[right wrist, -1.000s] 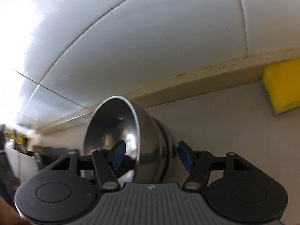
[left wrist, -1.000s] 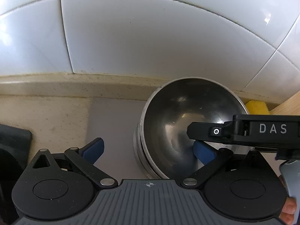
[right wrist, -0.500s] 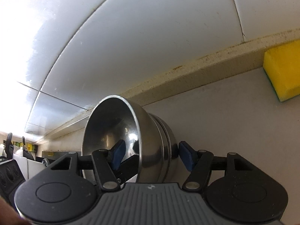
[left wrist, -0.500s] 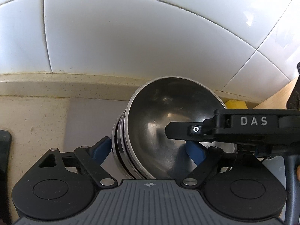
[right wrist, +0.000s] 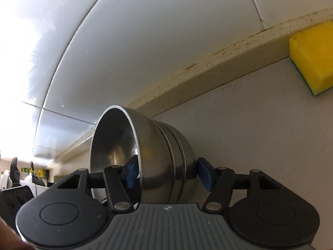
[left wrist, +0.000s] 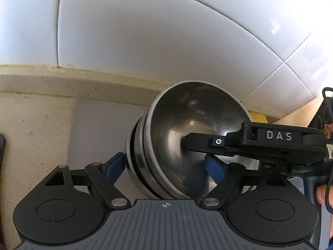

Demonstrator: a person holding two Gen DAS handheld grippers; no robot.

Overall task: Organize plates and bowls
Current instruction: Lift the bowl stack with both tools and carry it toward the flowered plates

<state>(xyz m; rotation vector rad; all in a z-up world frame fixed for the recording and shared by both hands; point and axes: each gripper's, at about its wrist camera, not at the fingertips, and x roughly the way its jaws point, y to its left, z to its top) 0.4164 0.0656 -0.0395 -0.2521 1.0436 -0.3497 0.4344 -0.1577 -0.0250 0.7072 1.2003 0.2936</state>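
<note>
Wall tiles [left wrist: 158,41]: white, glossy, rising directly behind the bowl stack.
Countertop [left wrist: 35,129]: beige speckled stone with a low ledge at the wall; lies left of the bowl stack.
Grey mat [right wrist: 270,125]: flat on the countertop, under the bowl stack.
Bowl stack [left wrist: 187,141]: nested steel bowls, three rims countable, tipped on its side on the mat, just in front of the ledge; open mouth toward the left wrist camera.
Left gripper [left wrist: 166,166]: straddles the stack's rims, one blue pad outside the outermost bowl, the other inside the innermost; jaws closing; firm pad contact cannot be told.
Right gripper [right wrist: 168,175]: also straddles the stack, one pad inside the mouth, the other at the outer base; jaws closing; the inner pad lies against the wall, the outer pad's contact is unclear.
Sponge [right wrist: 312,56]: yellow with green underside, against the ledge, well right of the bowl stack.
</note>
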